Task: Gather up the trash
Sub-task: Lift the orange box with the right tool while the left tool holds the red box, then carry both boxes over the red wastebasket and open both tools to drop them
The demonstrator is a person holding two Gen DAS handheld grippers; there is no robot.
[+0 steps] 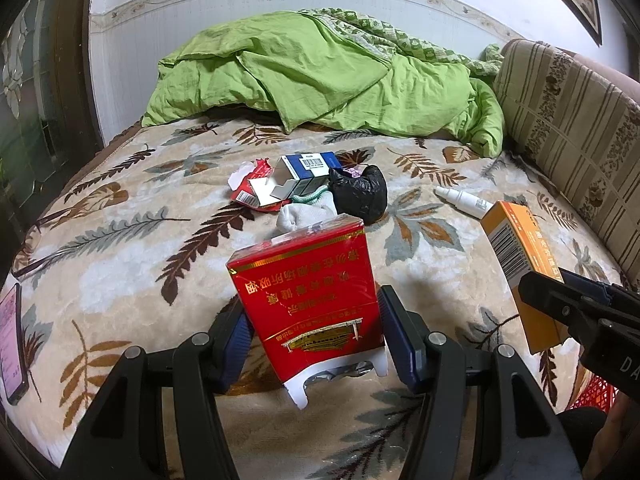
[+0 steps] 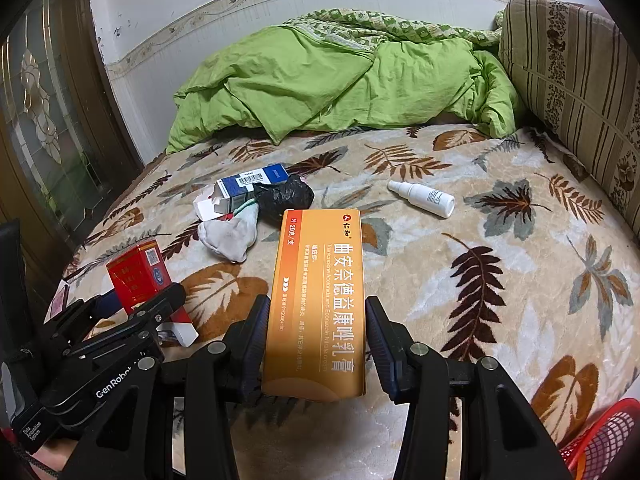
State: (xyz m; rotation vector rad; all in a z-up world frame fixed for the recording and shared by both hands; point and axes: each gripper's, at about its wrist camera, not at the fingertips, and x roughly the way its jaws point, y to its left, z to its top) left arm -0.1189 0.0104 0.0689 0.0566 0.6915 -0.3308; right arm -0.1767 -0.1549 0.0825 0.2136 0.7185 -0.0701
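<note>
My left gripper (image 1: 316, 332) is shut on a red cigarette pack (image 1: 308, 296) and holds it above the bed; the pack also shows in the right wrist view (image 2: 138, 276). My right gripper (image 2: 316, 340) is shut on an orange medicine box (image 2: 318, 300), which also shows in the left wrist view (image 1: 520, 264). On the leaf-patterned blanket (image 2: 500, 280) lie a blue-and-white carton (image 1: 308, 170), torn red wrappers (image 1: 250, 192), a black plastic bag (image 1: 360, 192), a grey sock (image 2: 232, 236) and a white spray bottle (image 2: 422, 198).
A crumpled green quilt (image 1: 320, 76) fills the far end of the bed. A striped sofa back (image 1: 568, 120) runs along the right. A phone (image 1: 10, 336) lies at the left bed edge. A red mesh basket (image 2: 604, 436) stands at lower right.
</note>
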